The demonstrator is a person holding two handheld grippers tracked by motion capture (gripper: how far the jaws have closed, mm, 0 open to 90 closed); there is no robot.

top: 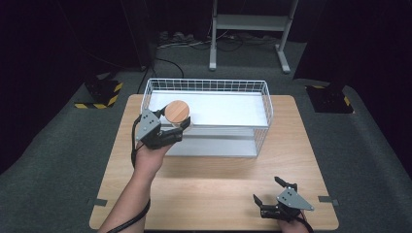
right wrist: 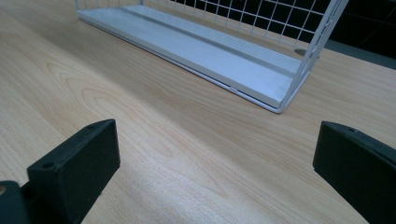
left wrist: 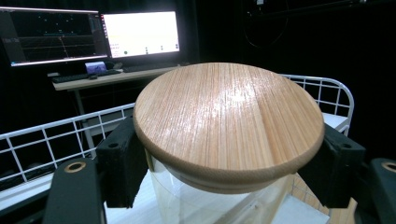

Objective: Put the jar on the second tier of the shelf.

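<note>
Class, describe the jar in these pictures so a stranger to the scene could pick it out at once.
Start at the wooden table and find the white wire rack at its far side. At the rack's left end, the left claw is shut on a clear jar. Its round wooden lid sets it apart.

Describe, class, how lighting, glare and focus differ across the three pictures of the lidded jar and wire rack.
High view: table evenly lit, surroundings dark, slightly soft overall. Left gripper view: glare streaks the wooden lid of the jar in the left gripper; the bright monitor is washed out; the rack's wire bends near the edges. Right gripper view: the right gripper blurs up close; the wire rack is sharper.
</note>
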